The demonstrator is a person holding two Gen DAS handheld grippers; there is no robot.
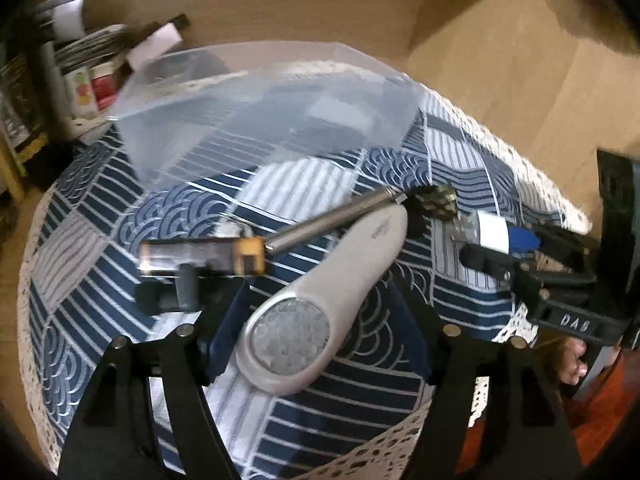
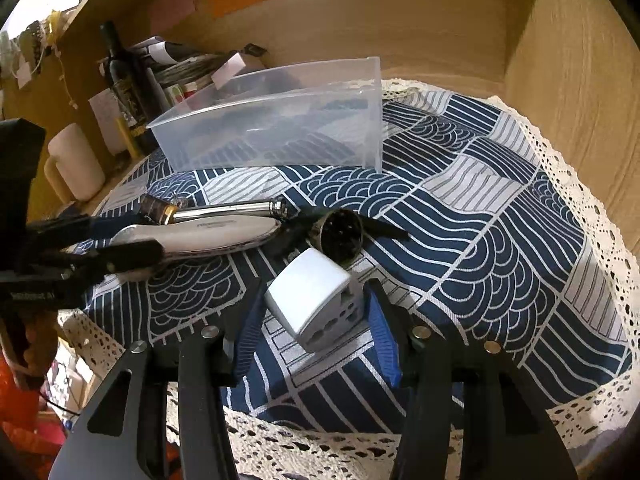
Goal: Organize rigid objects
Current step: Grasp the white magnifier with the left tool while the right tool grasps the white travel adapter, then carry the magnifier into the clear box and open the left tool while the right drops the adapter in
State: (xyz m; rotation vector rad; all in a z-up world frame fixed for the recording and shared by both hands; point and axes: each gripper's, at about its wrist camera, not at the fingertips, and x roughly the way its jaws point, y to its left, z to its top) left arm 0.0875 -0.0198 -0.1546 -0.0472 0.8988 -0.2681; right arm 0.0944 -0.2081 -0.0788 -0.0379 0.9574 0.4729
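Note:
My left gripper [image 1: 320, 300] is open, its fingers either side of a silver flat torch with a round lens [image 1: 320, 300]; it also shows in the right wrist view [image 2: 208, 232]. My right gripper [image 2: 316, 308] straddles a white plug adapter [image 2: 312, 300], fingers close beside it, also seen in the left wrist view [image 1: 494, 234]. A steel pen-like rod [image 1: 332, 216], a brown lighter [image 1: 204, 256] and a small round grinder [image 2: 340, 230] lie on the cloth. A clear plastic box [image 2: 280, 128] stands behind them.
The blue patterned cloth with lace edge [image 2: 500, 240] covers the table inside a wooden alcove. A dark bottle [image 2: 124, 80], a white mug [image 2: 76, 164] and stacked papers stand at the back left.

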